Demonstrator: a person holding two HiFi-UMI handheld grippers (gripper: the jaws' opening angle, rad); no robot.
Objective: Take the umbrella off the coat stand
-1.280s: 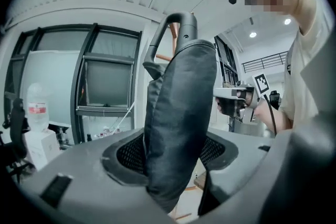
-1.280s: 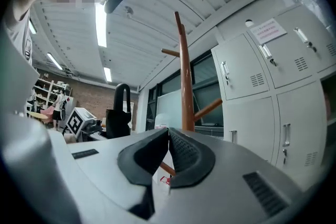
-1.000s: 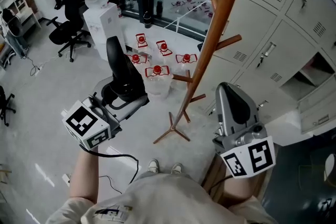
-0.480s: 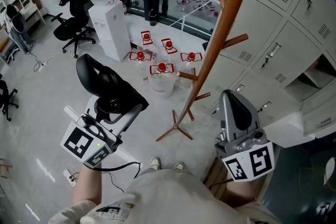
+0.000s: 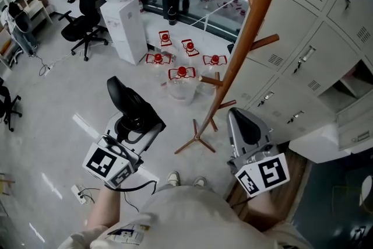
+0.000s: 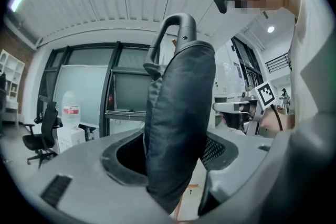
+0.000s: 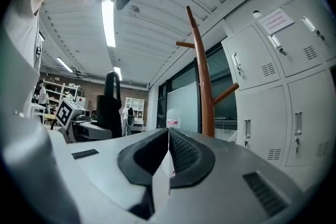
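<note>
A folded black umbrella (image 5: 131, 105) with a curved handle stands upright between the jaws of my left gripper (image 5: 137, 125), which is shut on its cloth body. In the left gripper view the umbrella (image 6: 178, 113) fills the gap between the pads. It hangs free of the brown wooden coat stand (image 5: 245, 49), which rises to the right with bare pegs. My right gripper (image 5: 246, 128) sits near the stand's base side, jaws shut with nothing in them. From the right gripper view the stand (image 7: 202, 76) is ahead and the umbrella (image 7: 109, 105) is off to the left.
A white water dispenser (image 5: 125, 26) stands at the back left. Several red-capped water jugs (image 5: 182, 76) lie on the floor behind the stand's feet (image 5: 195, 140). Grey lockers (image 5: 315, 61) line the right side. A black office chair (image 5: 86, 23) stands far left.
Both grippers have sunk lower. The left one still carries the umbrella, now closer to my body and clear of the stand. The right gripper stays shut.
</note>
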